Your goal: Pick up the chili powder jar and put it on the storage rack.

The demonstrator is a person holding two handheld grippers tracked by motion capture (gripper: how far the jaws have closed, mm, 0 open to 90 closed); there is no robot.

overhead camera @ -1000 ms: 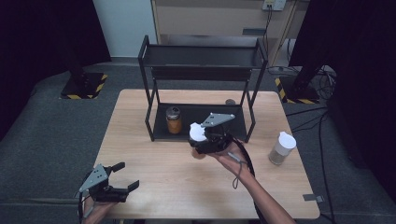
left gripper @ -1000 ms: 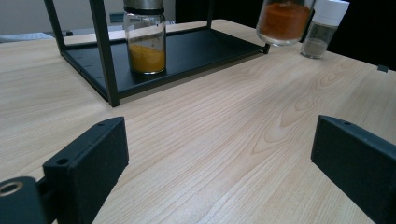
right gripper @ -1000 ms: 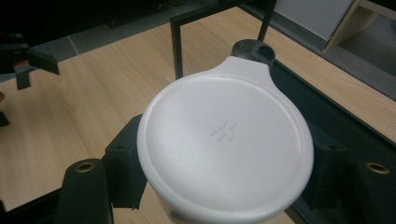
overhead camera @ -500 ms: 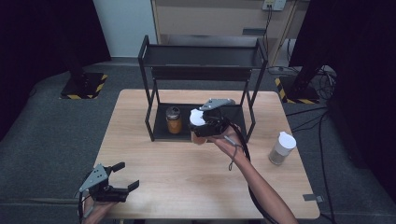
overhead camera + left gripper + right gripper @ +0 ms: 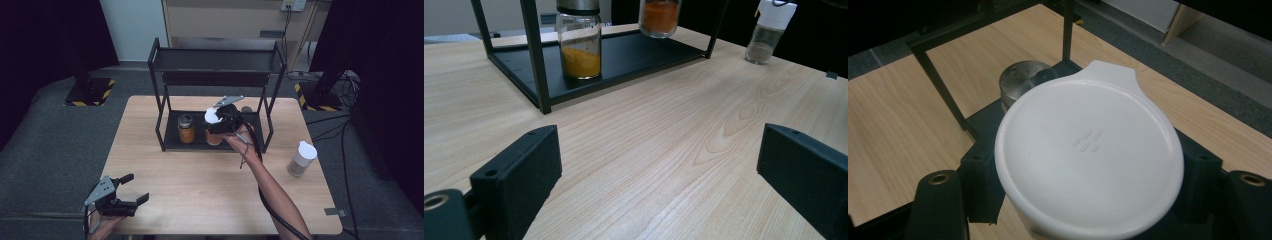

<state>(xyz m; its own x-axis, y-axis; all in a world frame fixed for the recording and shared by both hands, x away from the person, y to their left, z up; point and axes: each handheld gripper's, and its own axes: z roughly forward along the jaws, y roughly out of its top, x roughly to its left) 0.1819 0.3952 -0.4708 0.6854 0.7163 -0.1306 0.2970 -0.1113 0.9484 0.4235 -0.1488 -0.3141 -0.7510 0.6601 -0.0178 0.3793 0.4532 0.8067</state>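
High view, entry: right tongs (image 5: pixel 216 121), clamped on a white-lidded jar (image 5: pixel 213 116) of orange powder. Over the last second they have carried it from the table in front of the black rack (image 5: pixel 215 85) to over the rack's lower shelf, just beside the steel-lidded jar (image 5: pixel 186 128) of orange-yellow powder that stands there. Left gripper view shows the held jar's base (image 5: pixel 660 17) clear of the shelf, so placing looks nearly done; lowering and release remain. Left tongs (image 5: pixel 131 192): open, empty, well in front of the rack. Second white-capped jar (image 5: pixel 302 158): right of the rack, on the table (image 5: pixel 200 185).
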